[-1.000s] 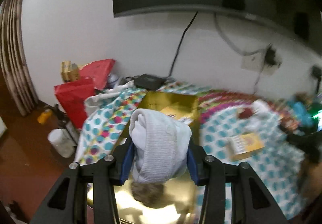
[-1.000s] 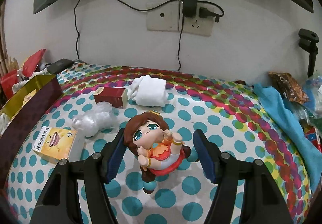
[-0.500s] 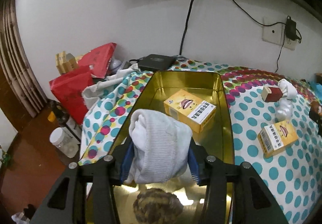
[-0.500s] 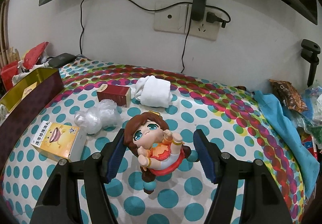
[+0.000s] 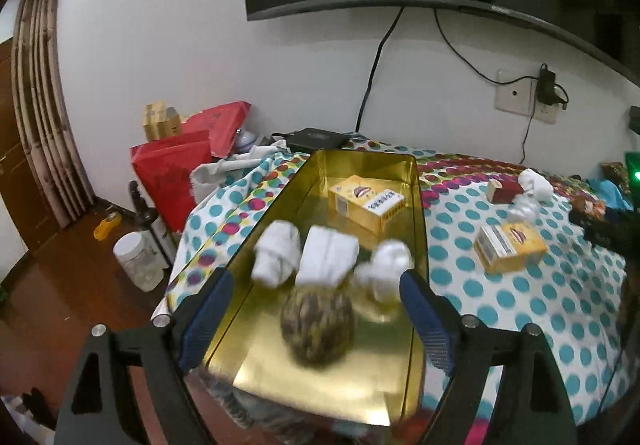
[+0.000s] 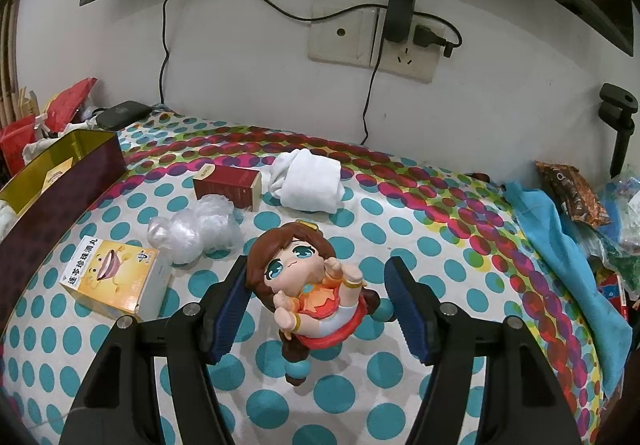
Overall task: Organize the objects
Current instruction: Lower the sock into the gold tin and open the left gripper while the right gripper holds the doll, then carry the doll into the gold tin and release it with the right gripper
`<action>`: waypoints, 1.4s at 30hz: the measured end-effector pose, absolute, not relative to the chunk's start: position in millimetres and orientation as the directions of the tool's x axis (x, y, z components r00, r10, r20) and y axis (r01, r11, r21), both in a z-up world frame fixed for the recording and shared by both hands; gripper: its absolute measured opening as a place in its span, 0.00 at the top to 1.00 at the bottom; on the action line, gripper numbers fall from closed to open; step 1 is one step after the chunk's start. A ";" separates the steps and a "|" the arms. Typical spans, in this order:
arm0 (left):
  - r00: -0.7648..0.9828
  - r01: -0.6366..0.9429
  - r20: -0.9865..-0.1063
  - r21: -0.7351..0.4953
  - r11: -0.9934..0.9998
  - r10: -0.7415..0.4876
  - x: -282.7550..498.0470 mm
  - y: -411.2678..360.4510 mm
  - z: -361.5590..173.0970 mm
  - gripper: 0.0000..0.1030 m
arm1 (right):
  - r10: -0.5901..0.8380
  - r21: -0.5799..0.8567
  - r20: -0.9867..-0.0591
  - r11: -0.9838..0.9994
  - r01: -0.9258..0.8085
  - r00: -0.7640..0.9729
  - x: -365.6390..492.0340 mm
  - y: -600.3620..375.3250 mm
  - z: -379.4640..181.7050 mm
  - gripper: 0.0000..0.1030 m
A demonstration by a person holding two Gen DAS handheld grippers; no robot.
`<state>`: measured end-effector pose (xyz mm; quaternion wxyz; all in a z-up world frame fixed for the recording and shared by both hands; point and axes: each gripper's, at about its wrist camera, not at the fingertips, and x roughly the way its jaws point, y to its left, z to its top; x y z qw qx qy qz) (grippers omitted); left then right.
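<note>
Gold tin (image 5: 416, 213) is my landmark, and I judge the sorting about half done. Inside it I see a yellow box (image 5: 366, 201) at the far end, a white towel (image 5: 326, 259) in the middle and a brown ball (image 5: 318, 327) at the near end. My left gripper (image 5: 316, 309) hangs over the near end; its jaws have just been opening and stand wide, with nothing pressed between them. Right of the tin, on the dotted cloth (image 6: 400, 229), these are left: a second towel (image 6: 310, 185), a second yellow box (image 6: 110, 275), a plastic wad (image 6: 196, 231), a red box (image 6: 228, 185) and a doll (image 6: 310, 295). My right gripper (image 6: 316, 309) has its jaws around the doll, half wide; I cannot tell if they press it.
</note>
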<state>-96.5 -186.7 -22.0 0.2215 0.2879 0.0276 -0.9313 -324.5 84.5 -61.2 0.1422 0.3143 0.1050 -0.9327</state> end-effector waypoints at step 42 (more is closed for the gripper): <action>-0.741 0.555 -0.469 -0.025 -0.831 -0.481 -32.6 -218.3 -29.8 0.15 | -0.498 -0.009 -0.651 -0.749 0.663 -0.572 -259.7 -191.5 -23.5 0.10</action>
